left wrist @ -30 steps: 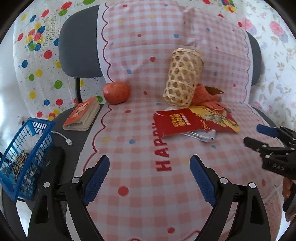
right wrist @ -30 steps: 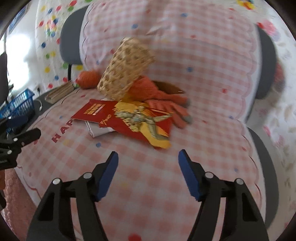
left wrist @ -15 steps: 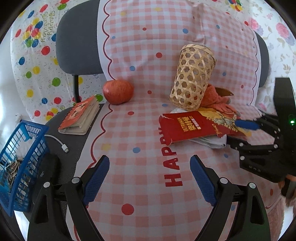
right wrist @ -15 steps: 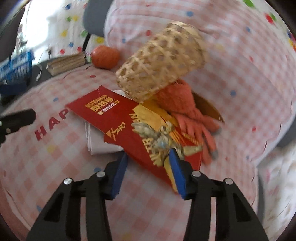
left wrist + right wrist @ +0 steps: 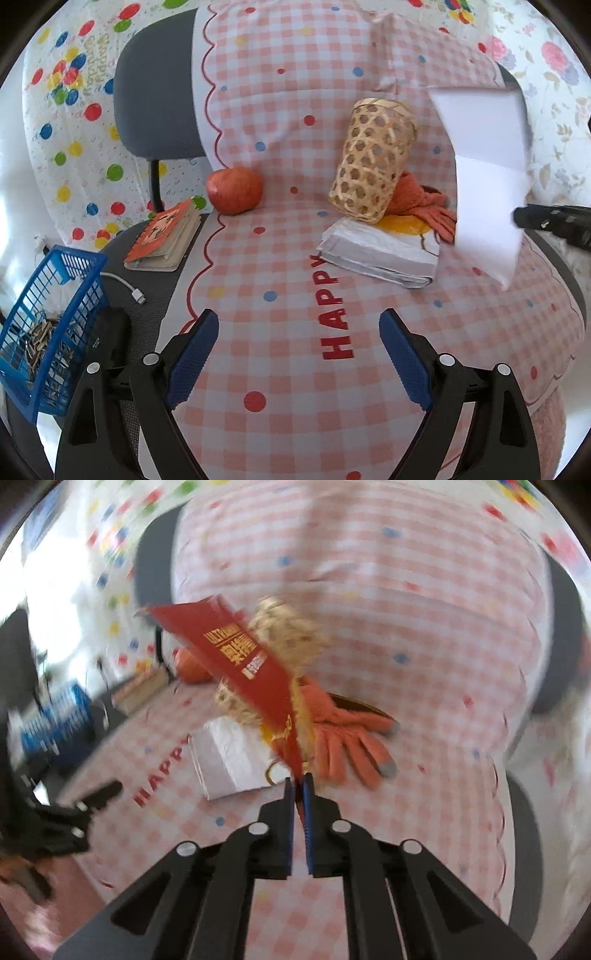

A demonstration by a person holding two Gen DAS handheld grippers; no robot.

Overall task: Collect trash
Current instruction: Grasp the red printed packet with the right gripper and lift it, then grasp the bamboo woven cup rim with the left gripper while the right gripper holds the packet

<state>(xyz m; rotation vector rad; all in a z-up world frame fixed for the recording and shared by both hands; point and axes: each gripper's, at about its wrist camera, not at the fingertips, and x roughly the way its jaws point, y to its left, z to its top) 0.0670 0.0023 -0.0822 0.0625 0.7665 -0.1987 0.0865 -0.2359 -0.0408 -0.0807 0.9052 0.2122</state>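
One red wrapper (image 5: 236, 657) is pinched by its lower edge in the right gripper (image 5: 298, 781), rising up-left of it. Light, floppy; grip near edges. Left gripper (image 5: 297, 332) gapes wide, empty.

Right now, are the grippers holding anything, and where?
The right gripper pinches the red wrapper by its bottom edge, lifted off the cloth. The left gripper is open and holds nothing.
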